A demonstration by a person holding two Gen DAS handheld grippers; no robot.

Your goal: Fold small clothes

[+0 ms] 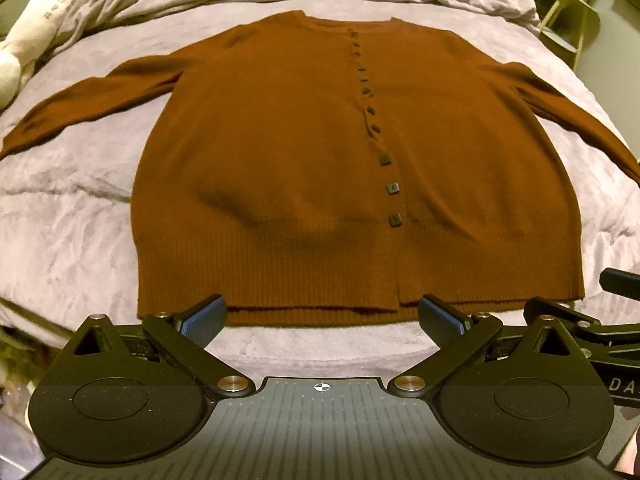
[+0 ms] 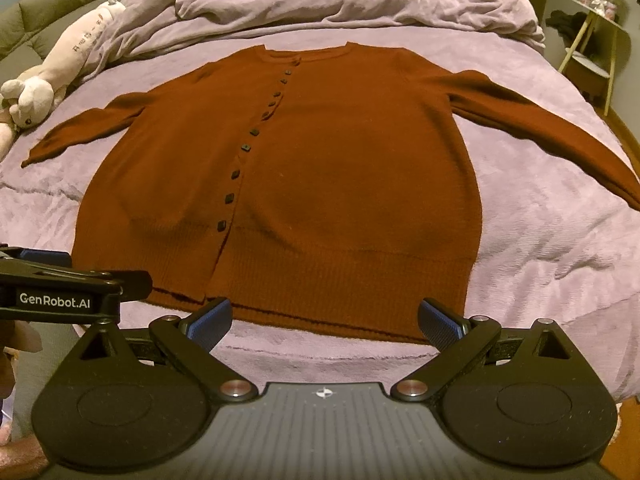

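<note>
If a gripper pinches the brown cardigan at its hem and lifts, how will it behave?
The cardigan looks like soft knit lying limp on the bedspread, so it would likely drape rather than hold shape. Its spread sleeves would probably trail. The fuzzy bedspread may drag against it when pushed.

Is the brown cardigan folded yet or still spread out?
Spread out. The cardigan lies flat, front up and buttoned, on the bed, both sleeves stretched sideways. Both tongs, left and right, are open and empty.

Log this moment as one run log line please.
stage: pre-fold | cardigan: flat, buttoned, sleeves spread on bed | left gripper: open, empty, near hem | right gripper: open, empty, near hem
</note>
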